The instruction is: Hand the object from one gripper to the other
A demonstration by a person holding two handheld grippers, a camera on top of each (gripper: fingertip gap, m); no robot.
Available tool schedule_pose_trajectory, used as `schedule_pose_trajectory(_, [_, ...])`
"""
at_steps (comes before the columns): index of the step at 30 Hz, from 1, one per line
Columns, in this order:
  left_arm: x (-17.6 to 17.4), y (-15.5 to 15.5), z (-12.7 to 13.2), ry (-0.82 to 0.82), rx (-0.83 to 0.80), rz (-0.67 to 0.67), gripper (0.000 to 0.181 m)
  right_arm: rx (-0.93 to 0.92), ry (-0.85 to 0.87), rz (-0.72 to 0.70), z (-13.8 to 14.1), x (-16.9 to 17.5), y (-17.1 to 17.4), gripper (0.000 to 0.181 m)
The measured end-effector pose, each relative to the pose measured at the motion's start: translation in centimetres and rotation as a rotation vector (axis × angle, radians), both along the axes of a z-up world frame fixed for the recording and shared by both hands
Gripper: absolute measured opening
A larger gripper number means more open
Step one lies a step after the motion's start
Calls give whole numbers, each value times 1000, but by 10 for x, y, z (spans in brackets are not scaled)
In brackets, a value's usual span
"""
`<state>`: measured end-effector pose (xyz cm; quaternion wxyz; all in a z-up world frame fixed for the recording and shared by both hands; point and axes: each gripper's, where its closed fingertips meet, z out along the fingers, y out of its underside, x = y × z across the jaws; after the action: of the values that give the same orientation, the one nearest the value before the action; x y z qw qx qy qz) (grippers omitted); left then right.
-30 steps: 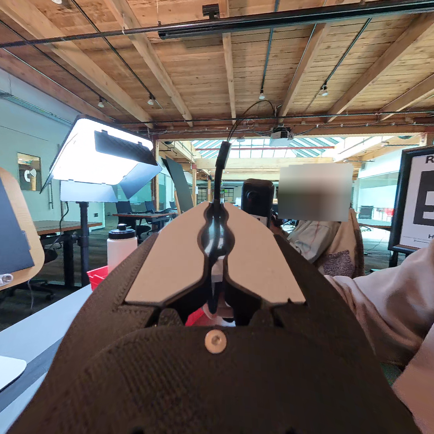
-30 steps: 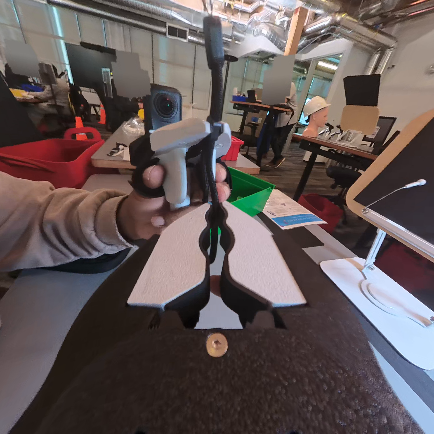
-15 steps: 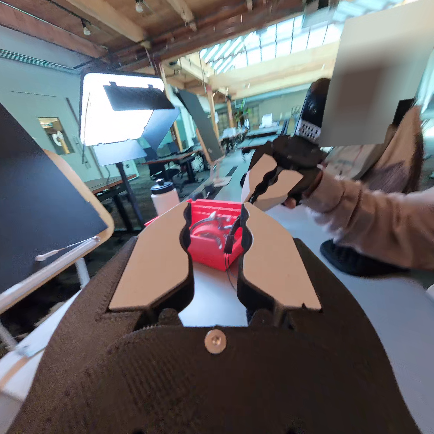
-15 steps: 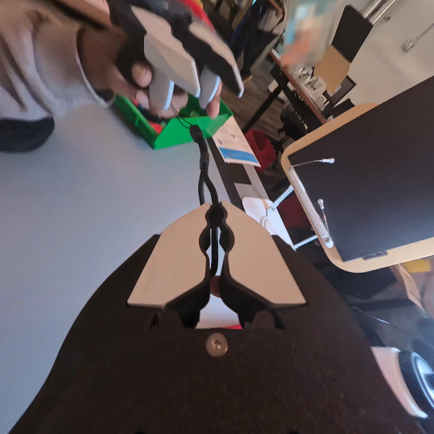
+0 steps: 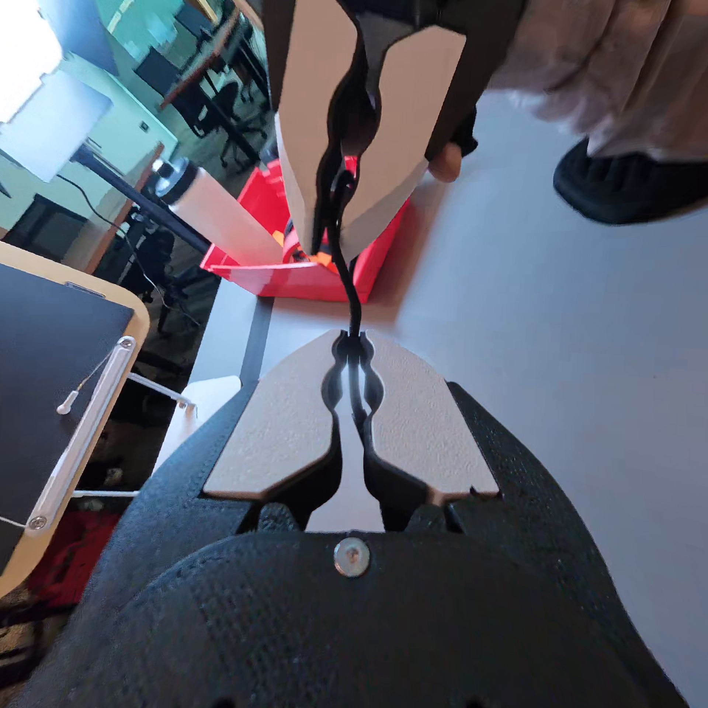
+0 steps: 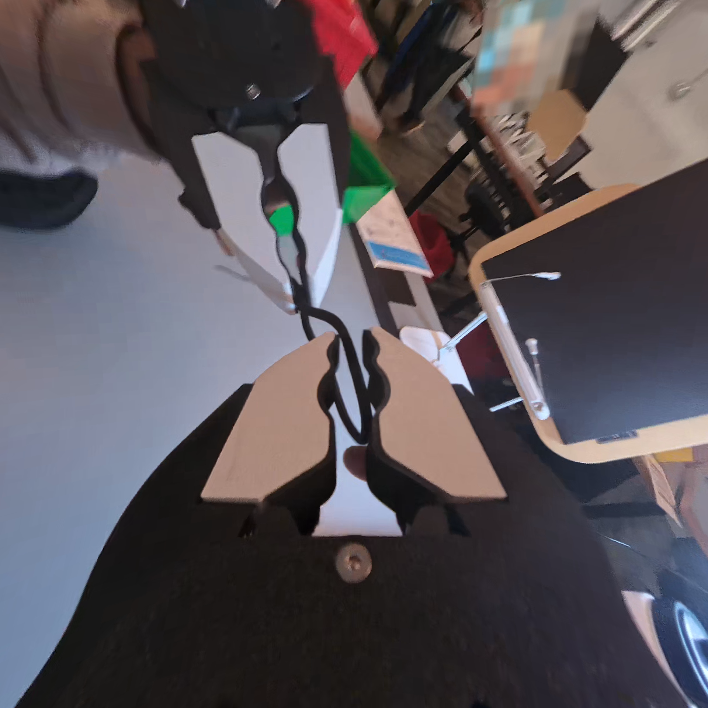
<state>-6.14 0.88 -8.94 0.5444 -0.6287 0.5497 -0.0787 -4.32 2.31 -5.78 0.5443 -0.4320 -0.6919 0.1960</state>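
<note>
Left wrist view shows my left gripper [image 5: 350, 339] clenched on the black cable [image 5: 346, 279], pinched right at the fingertips. The cable runs toward 12 o'clock into my right gripper [image 5: 329, 245], which points back at me. In the right wrist view that right gripper [image 6: 350, 337] stands parted, the cable [image 6: 354, 387] looped loose between the fingers, and the picture is blurred, so it may touch one pad. By my judgement the handover is at its last stage: the left has the cable and the right has let go. Next I should draw the right straight back so the loop slips out without snagging. At 11 o'clock in the left view a red bin [image 5: 306, 277] sits on the grey table [image 5: 536, 344], holding orange bits I cannot identify. A green bin [image 6: 364, 191] shows past the left gripper [image 6: 297, 297].
</note>
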Motion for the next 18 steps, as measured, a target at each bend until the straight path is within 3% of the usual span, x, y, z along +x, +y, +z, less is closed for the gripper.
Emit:
schedule_pose_trajectory(1, [-2, 0, 11, -76, 7, -3, 6, -30, 80, -5, 14, 3, 4, 19])
schedule_pose_trajectory(5, [-16, -6, 62, -490, -33, -86, 6, -255, 382, 33, 61, 20, 14, 30])
schedule_pose_trajectory(10, [-23, -23, 100, -932, -170, -317, 6, -593, 480, 188, 58, 5, 6, 39])
schedule_pose_trajectory(14, [-11, -20, 89, -1077, -301, -406, 6, -742, 494, 369, 51, -19, -30, 38])
schedule_pose_trajectory(18, [10, -11, 58, -1021, -376, -393, 6, -713, 479, 311, 39, -31, -27, 4])
